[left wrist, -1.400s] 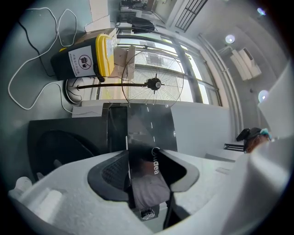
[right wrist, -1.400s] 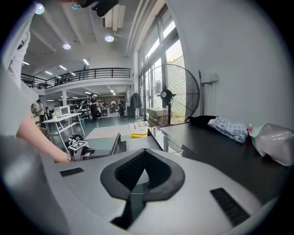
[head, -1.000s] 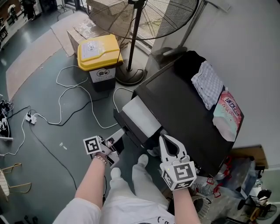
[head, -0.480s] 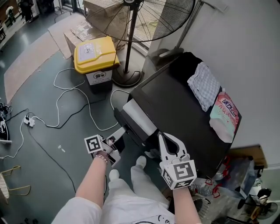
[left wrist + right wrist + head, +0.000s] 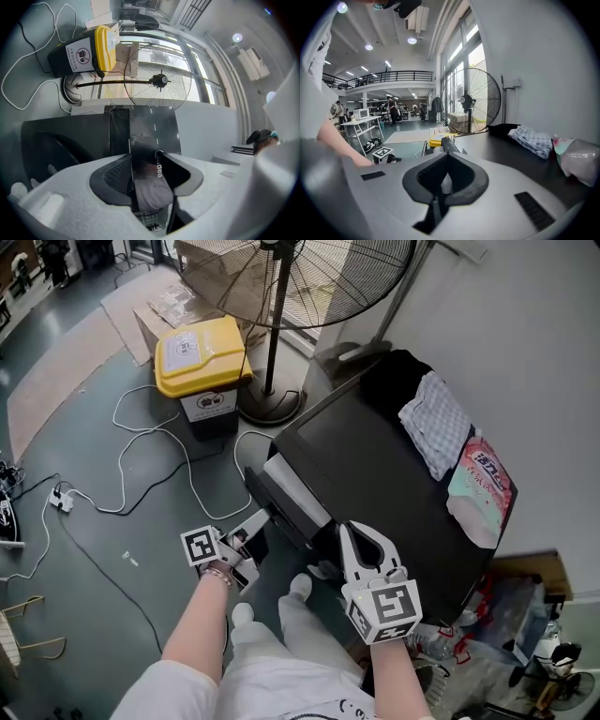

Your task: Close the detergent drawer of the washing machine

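The black washing machine [image 5: 375,474] stands in front of me, its detergent drawer [image 5: 295,486] still sticking out from the front left corner with its pale top showing. My left gripper [image 5: 258,529] holds the drawer's glossy black front panel [image 5: 152,140], which sits between the pads of the left gripper [image 5: 152,180] in the left gripper view. My right gripper [image 5: 352,532] hovers over the machine's front edge, shut and empty. In the right gripper view the right gripper [image 5: 446,161] points along the machine's top.
A checked cloth [image 5: 436,432] and a pink-labelled bag [image 5: 480,488] lie on the machine's top. A yellow-lidded bin [image 5: 202,357] and a standing fan's base [image 5: 267,404] are on the floor behind the drawer. A white cable [image 5: 141,451] snakes across the floor to the left.
The left gripper has moved toward the machine with the drawer's front in its grip, so the drawer sticks out a little less. The right gripper has barely shifted.
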Motion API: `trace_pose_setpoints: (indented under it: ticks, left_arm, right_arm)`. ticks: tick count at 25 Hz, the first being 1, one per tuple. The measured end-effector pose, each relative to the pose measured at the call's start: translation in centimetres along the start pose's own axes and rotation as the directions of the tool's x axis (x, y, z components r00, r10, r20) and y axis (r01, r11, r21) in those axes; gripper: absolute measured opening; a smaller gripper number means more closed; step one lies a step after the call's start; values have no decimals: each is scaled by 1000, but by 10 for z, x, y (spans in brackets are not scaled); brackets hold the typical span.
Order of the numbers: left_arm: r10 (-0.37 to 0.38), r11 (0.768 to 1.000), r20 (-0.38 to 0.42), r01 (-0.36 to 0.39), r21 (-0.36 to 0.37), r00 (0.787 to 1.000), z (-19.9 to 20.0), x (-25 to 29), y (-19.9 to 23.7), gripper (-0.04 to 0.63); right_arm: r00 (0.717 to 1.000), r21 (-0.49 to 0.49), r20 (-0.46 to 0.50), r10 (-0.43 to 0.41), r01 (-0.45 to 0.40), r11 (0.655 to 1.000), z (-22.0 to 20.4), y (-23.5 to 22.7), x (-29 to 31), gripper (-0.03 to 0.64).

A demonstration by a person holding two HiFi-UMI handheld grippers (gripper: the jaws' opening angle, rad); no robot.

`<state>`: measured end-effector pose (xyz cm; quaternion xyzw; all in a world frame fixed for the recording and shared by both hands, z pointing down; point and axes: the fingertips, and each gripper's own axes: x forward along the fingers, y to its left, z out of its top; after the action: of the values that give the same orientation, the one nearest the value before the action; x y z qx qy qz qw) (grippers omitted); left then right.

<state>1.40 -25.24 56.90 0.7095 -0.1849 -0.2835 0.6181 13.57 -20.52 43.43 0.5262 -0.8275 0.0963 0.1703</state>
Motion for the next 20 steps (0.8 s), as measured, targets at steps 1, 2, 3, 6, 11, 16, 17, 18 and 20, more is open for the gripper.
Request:
trace_pose_setpoints:
  ticks: [1,2,3,6,11,16,17,18,20]
  left_arm:
    - [1,1000,0,-1,-2,1000,0,2,1,198]
    - [0,1000,-1,0,-4,1000,0,3,1,198]
    - [0,1000,-2,0,-5,1000,0,5,2,198]
    - [-2,1000,-7,2,1,1000,1,10,3,198]
    - [-9,1000,0,9,-3,1000,2,16,3,202]
    - [-18,1000,10,18,5,1000,2,16,5,202]
    - [-19,1000,12,19,5,1000,3,16,5,204]
    - [-21,1000,14,21,5,1000,3,16,5,204]
    - [-23,1000,18,23,3,1000,3,16,5,204]
  right_arm:
    - [1000,0,1,0,0,1000,0,-1,1,-3]
    - [1000,0,1,0,0,1000,0,-3,1,-3]
    - [1000,0,2,1,-1,1000,1,-4,2,-3]
    - [1000,1,5,1,-1,1000,4,-9,4,-3]
    - [1000,-5,16,2,-2,1000,10,-19,7,-3]
    - [1000,-10,19,11,-11,1000,12,-24,11,-3]
    - [1000,-11,19,13,-13,1000,12,-25,12,-3]
    - [1000,-11,18,16,-15,1000,12,-27,13,-3]
    - [1000,-9,15,20,-19,1000,11,-29,15,-3]
